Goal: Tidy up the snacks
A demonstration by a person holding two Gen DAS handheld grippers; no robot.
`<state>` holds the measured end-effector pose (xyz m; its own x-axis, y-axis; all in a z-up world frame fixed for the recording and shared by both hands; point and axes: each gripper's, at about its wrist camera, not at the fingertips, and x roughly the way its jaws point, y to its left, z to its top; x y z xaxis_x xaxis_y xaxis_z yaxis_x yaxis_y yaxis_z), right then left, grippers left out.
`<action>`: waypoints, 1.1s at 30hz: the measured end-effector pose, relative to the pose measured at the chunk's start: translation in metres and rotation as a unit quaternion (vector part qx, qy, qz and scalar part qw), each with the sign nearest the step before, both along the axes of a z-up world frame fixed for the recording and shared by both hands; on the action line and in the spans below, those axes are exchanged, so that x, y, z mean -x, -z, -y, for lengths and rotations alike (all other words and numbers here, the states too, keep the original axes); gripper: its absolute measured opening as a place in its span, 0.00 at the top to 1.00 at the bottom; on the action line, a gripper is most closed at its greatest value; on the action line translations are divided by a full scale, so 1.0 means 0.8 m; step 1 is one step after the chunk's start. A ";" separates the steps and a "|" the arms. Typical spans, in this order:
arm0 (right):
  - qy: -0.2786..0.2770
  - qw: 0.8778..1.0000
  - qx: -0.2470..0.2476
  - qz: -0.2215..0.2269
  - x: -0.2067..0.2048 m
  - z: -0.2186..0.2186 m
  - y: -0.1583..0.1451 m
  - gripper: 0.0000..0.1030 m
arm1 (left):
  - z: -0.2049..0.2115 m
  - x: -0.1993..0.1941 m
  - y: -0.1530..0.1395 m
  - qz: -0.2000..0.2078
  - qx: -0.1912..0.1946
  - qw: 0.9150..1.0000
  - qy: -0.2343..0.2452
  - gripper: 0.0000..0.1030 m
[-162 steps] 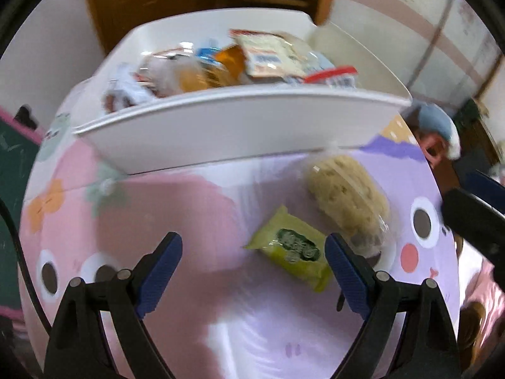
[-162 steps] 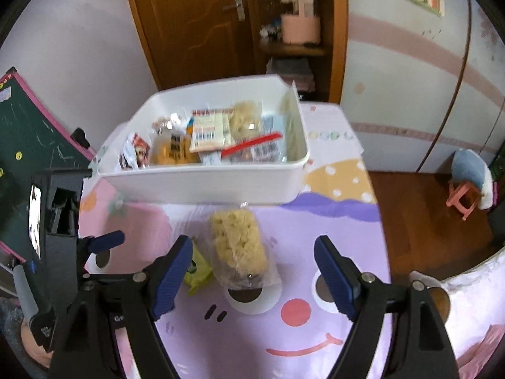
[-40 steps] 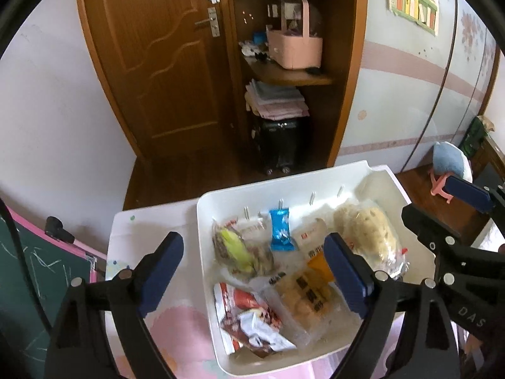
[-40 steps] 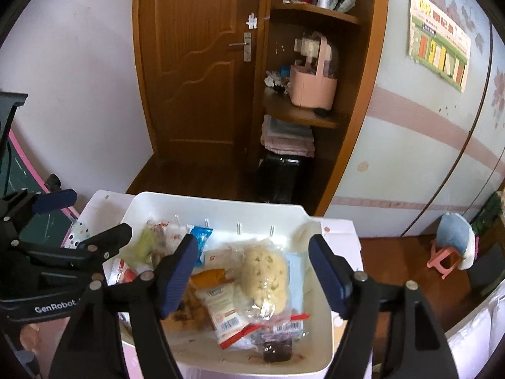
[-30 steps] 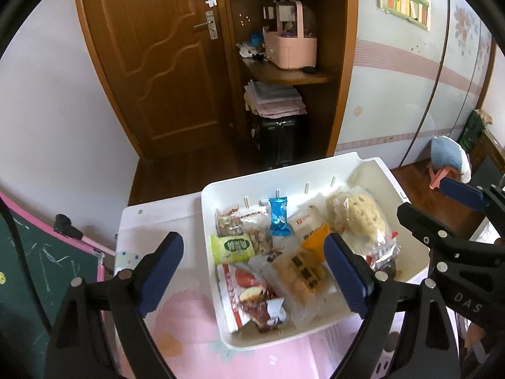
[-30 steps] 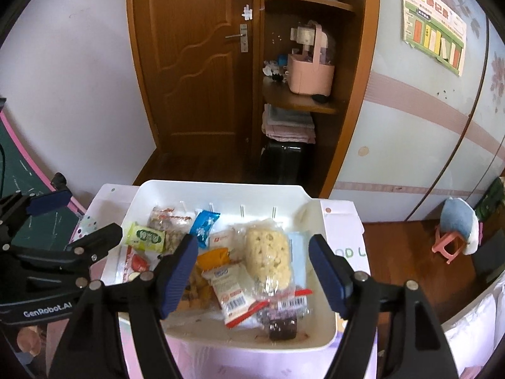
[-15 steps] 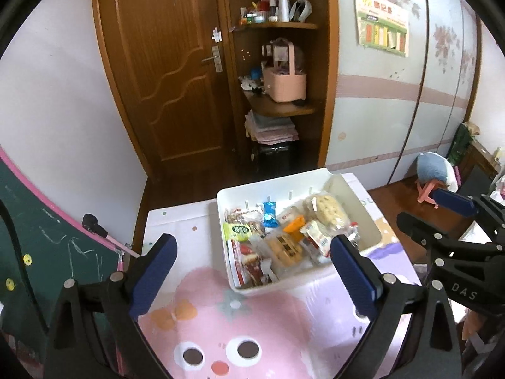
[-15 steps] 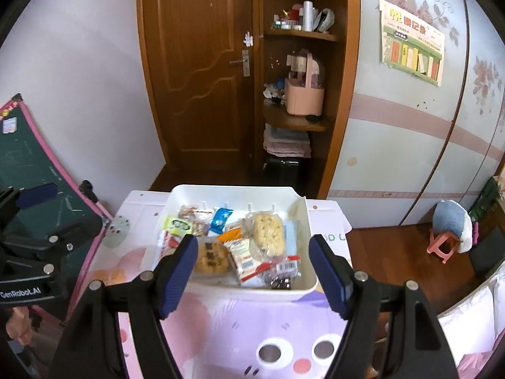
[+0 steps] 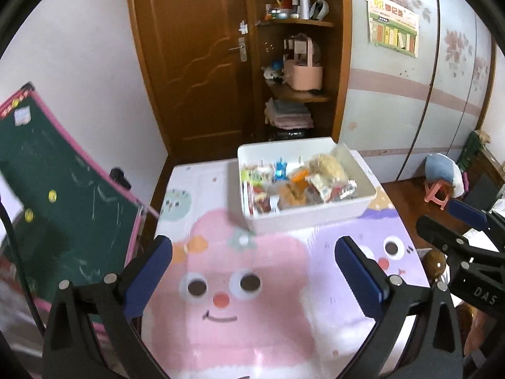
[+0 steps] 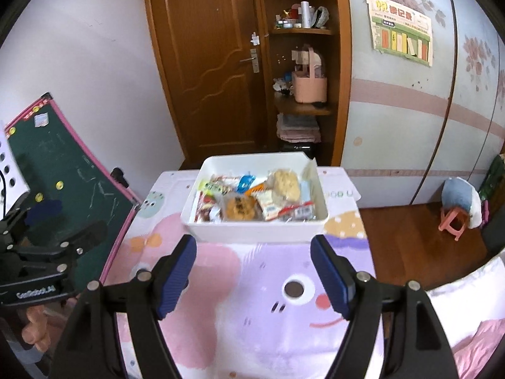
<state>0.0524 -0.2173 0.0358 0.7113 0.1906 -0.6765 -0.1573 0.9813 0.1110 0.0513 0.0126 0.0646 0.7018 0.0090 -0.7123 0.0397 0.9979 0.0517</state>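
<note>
Blue-padded, our left tool [image 9: 254, 273] and right tool [image 10: 252, 273] both hang spread wide with nothing between the fingers, above the near end of the desk [image 10: 221, 331]. Its cover is pastel, pink and purple cartoon faces. Farther along the desk we see the white bin [image 10: 255, 230], well apart from both tools, holding the snacks [image 10: 252, 203]: a pale round cake [image 10: 285, 184], an orange-brown biscuit pack [image 10: 240, 208], a small blue packet [image 10: 245, 180]. A green chalkboard [image 9: 53, 195] leans at the left. Beyond, a brown door [image 10: 208, 60] and shelves [image 10: 303, 69].
</note>
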 end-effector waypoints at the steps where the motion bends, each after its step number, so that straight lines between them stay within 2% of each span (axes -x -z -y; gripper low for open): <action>1: -0.003 1.000 -0.004 -0.002 0.011 -0.002 0.005 0.27 | -0.002 0.011 0.003 0.001 0.002 1.000 -0.002 0.00; 12: -0.010 1.000 -0.018 -0.011 0.093 -0.019 0.032 0.26 | -0.002 0.110 0.036 -0.011 0.001 1.000 -0.025 0.00; 16: -0.012 1.000 -0.021 -0.017 0.116 -0.021 0.042 0.26 | -0.009 0.133 0.047 -0.021 0.016 0.999 -0.037 0.00; 22: -0.009 0.999 -0.021 -0.028 0.135 -0.020 0.050 0.25 | -0.001 0.148 0.059 -0.036 0.001 0.999 -0.037 0.01; 25: -0.006 0.999 -0.022 -0.030 0.140 -0.021 0.052 0.25 | -0.002 0.147 0.060 -0.040 0.008 0.998 -0.038 0.00; 33: -0.009 0.999 -0.017 -0.027 0.145 -0.022 0.051 0.25 | -0.003 0.150 0.056 -0.032 0.006 0.998 -0.045 0.00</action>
<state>-0.0632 -0.2001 -0.0053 0.6707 0.2260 -0.7065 -0.1679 0.9740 0.1521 -0.0688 0.0149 0.0199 0.6515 0.0609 -0.7562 -0.0476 0.9981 0.0394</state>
